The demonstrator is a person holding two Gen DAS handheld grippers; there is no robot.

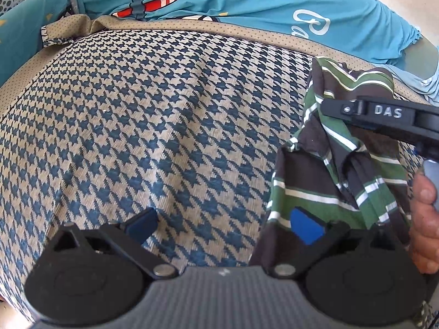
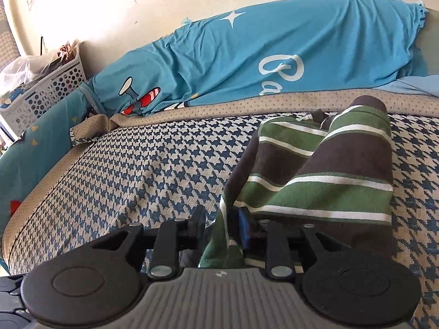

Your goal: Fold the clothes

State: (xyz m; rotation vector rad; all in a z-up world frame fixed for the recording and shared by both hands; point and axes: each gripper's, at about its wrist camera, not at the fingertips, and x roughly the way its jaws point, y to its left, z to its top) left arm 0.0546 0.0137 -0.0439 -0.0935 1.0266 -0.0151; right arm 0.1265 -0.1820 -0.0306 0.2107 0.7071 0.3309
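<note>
Here the striped shirt [image 2: 329,164], green, brown and white, hangs bunched above a bed with a houndstooth cover [image 1: 164,123], pinched by the right gripper [image 2: 219,224]; its jaws are pressed onto a fold of the fabric, blue pad [image 2: 244,227] tight against the cloth. In the left wrist view the same shirt [image 1: 329,178] dangles at the right side, clamped up top by the other tool's black finger marked DAS [image 1: 384,113]. The left gripper [image 1: 225,224] sits low over the bed, jaws spread wide, holding nothing; its right blue pad [image 1: 306,226] lies just in front of the shirt's lower hem, the left pad [image 1: 142,223] is over bare cover. A hand [image 1: 424,219] shows at the right edge, beside the shirt. Behind the houndstooth area runs a tan dotted border [image 1: 192,28], with one corner flipped up at the left. Past that a teal blanket [image 2: 274,60] with a cartoon plane and white script is heaped along the wall [image 2: 109,8]. A white perforated basket [image 2: 46,90] with a plastic bag and clutter stands at the far left by the wall. The hanging shirt blocks the right part of the bed in both views.
</note>
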